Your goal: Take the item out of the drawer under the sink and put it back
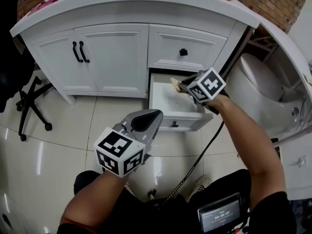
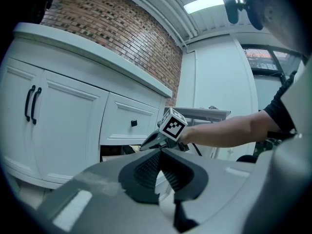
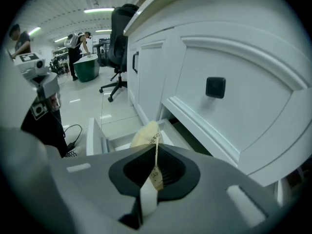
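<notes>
The lower white drawer (image 1: 165, 112) of the vanity stands pulled open below a closed drawer with a black knob (image 1: 183, 52). My right gripper (image 1: 181, 86) hovers over the drawer's back right part, shut on a pale yellow packet (image 3: 146, 134) with a printed tag (image 3: 156, 174) squeezed between the jaws. The packet's tip (image 1: 174, 82) pokes out toward the cabinet. My left gripper (image 1: 152, 116) hangs in front of the drawer, jaws shut with nothing between them. From the left gripper view, the right gripper (image 2: 155, 141) and its marker cube (image 2: 173, 123) show ahead at the drawer opening.
Double cabinet doors with black handles (image 1: 80, 51) stand left of the drawers. A white toilet (image 1: 263, 82) sits to the right. A black office chair base (image 1: 29, 106) rests on the glossy tile floor at left. A black cable (image 1: 200, 155) trails from the right arm.
</notes>
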